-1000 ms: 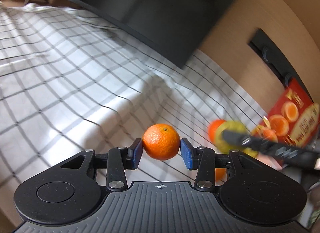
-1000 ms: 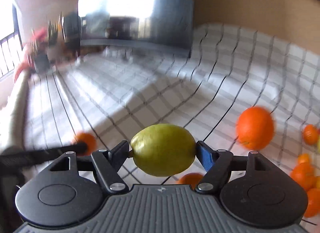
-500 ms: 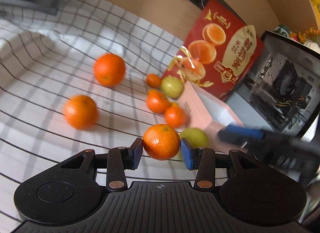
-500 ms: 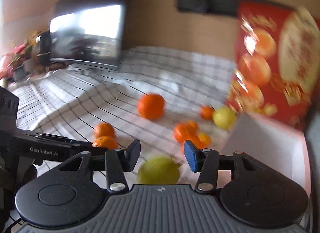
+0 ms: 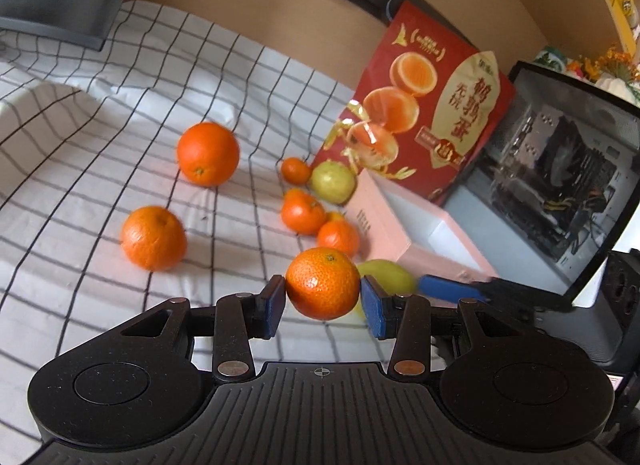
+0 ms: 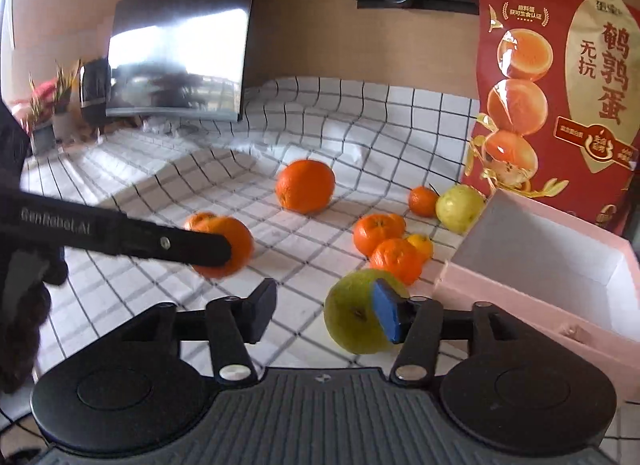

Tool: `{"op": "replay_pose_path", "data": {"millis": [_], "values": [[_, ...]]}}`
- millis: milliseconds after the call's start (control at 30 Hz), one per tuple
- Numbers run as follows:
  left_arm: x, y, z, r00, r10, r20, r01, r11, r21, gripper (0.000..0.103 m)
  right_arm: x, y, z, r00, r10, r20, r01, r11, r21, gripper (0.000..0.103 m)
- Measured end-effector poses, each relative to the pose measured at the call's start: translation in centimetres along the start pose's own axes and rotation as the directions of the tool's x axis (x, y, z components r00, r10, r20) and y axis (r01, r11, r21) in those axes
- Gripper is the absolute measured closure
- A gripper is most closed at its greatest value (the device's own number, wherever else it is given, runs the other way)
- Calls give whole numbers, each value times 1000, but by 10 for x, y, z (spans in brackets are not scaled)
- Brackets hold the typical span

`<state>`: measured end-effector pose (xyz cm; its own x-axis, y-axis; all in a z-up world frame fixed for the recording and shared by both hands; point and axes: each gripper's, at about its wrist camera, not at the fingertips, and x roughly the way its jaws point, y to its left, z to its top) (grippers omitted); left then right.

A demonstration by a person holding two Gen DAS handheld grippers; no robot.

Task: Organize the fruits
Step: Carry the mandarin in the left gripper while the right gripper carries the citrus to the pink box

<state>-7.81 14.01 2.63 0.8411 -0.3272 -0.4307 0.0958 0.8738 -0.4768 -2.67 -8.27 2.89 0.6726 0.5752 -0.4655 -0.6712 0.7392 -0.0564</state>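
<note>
Pink box (image 6: 532,285), red bag (image 6: 560,105) behind, loose oranges (image 6: 306,185) beside

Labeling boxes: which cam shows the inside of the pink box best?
Right wrist view: the pink box opens toward the camera, showing its white walls. Left wrist view shows the box smaller, with its near end hidden behind the right gripper.

Left gripper (image 5: 323,305) angled slightly down, both blue pads clamped on a mandarin (image 5: 323,283). Right gripper (image 6: 325,311) also tilted down, jaws opening; nothing gripped, a green fruit (image 6: 358,311) sits by the right pad only.
</note>
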Motion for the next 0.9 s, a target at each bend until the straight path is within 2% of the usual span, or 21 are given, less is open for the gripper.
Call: {"op": "replay_pose_path", "data": {"millis": [33, 200, 300, 400, 633, 700, 733, 767, 900], "values": [[0, 1, -2, 1000, 7, -7, -7, 1000, 1, 57, -2, 1, -3, 1000, -17, -18, 17, 1000, -7, 37], [8, 3, -12, 998, 22, -53, -22, 1000, 2, 57, -13, -6, -22, 994, -101, -44, 102, 995, 12, 24], [15, -2, -18, 996, 17, -83, -15, 1000, 22, 57, -7, -11, -26, 988, -144, -57, 146, 989, 28, 23], [18, -9, -23, 995, 11, -104, -6, 999, 50, 57, 8, -20, -25, 984, -154, -87, 160, 985, 61, 23], [24, -17, -29, 991, -3, -135, 13, 997, 73, 57, 46, -34, -10, 979, -113, -167, 137, 981, 140, 26], [24, -18, -30, 991, -4, -136, 14, 997, 75, 57, 52, -33, -8, 975, -130, -178, 156, 977, 143, 31], [24, -18, -30, 991, -7, -136, 17, 997, 77, 57, 53, -32, -8, 972, -150, -179, 175, 976, 132, 38], [23, -19, -30, 990, -9, -138, 20, 997, 78, 57, 53, -31, -8, 971, -165, -175, 186, 976, 115, 39], [26, -21, -31, 988, -19, -150, 33, 996, 86, 57, 42, -27, -11, 972, -140, -187, 155, 986, 68, 40]]}}
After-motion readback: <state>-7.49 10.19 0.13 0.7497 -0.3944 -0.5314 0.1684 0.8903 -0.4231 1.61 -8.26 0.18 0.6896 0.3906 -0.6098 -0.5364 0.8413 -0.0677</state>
